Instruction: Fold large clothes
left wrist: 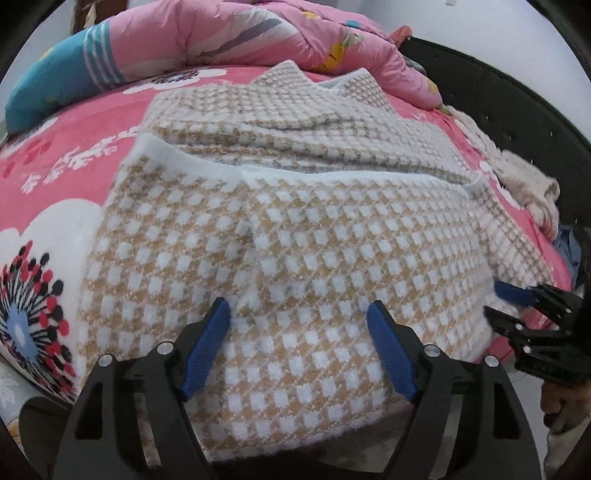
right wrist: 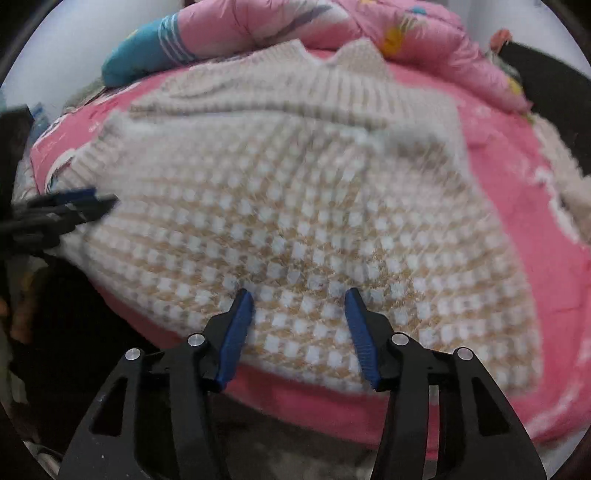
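Note:
A tan-and-white checked knit sweater [left wrist: 295, 240] lies on the pink flowered bed sheet [left wrist: 55, 177]. Its near part is folded up over the far part, and a white ribbed band [left wrist: 258, 171] runs across the middle. My left gripper [left wrist: 298, 304] hangs open just above the near fold, with nothing pinched between its blue pads. In the right wrist view the same sweater [right wrist: 295, 206] appears blurred, with my right gripper [right wrist: 299, 292] open over its near edge. Each gripper shows in the other's view: the right gripper [left wrist: 517, 306] at the sweater's right edge, the left gripper [right wrist: 85, 205] at its left edge.
A pink quilt [left wrist: 295, 33] and a blue striped pillow [left wrist: 66, 81] are heaped at the far side of the bed. A dark bed frame [left wrist: 498, 92] curves along the right, with a pile of pale clothes [left wrist: 528, 188] beside it. A hand [left wrist: 561, 406] is at the lower right.

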